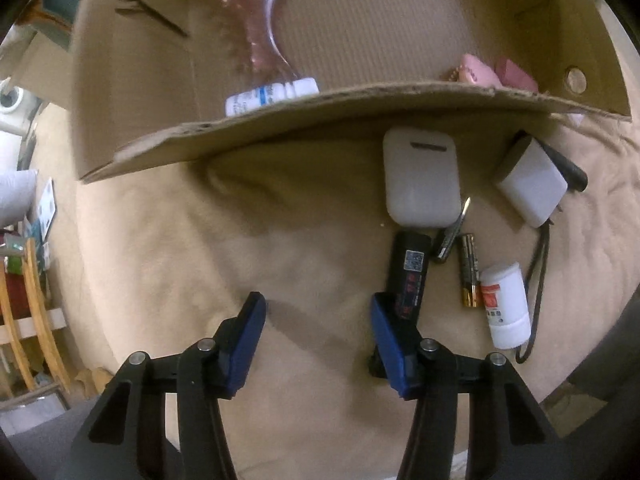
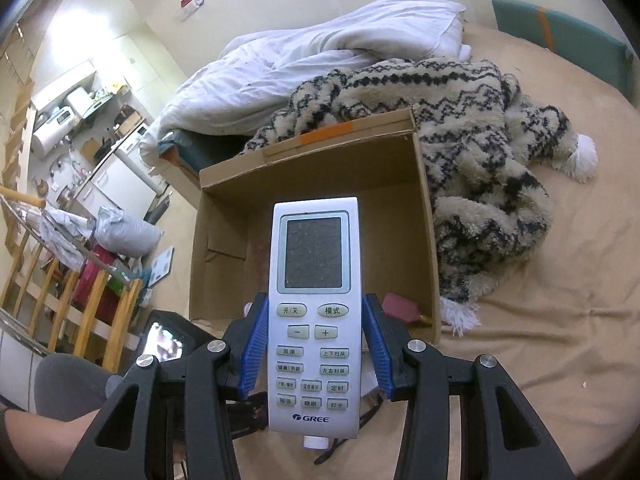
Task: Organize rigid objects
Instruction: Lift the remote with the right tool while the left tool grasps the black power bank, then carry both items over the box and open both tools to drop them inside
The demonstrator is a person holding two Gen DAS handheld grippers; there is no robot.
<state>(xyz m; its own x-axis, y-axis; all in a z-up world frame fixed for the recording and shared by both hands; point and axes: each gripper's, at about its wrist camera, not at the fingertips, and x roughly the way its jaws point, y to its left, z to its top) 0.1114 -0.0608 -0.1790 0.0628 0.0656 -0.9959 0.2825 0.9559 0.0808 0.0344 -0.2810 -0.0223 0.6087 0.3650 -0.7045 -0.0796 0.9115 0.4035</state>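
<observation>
Clutter lies on the tan bedsheet [image 1: 160,248] at the right of the left wrist view: a white rounded earbud case [image 1: 420,178], a white plug adapter [image 1: 532,182] lying against a black handle, a black rectangular device with a QR sticker [image 1: 410,274], two gold-and-black batteries [image 1: 470,270], a small white pill bottle with an orange label [image 1: 504,306] and a thin dark cord looped at its right. The left gripper [image 1: 316,312] stands with its blue pads apart and nothing between them; its right pad sits over the near end of the black device, touching or just above it, I cannot tell which. The brown cardboard box [image 1: 320,116] fills the top of that view, its near wall standing between the gripper and the contents: a white bottle with a blue label [image 1: 272,96], a clear pink packet and pink items at the right corner. In the right wrist view, the right gripper [image 2: 316,344] is clamped on a white GREE air-conditioner remote with a grey screen [image 2: 314,308], held at lower centre in front of the box's open mouth. Behind the box, a cream-and-black patterned fleece blanket [image 2: 460,128] and a white duvet [image 2: 300,56] are heaped. Wooden railings and a cluttered kitchen area fill the left edge
</observation>
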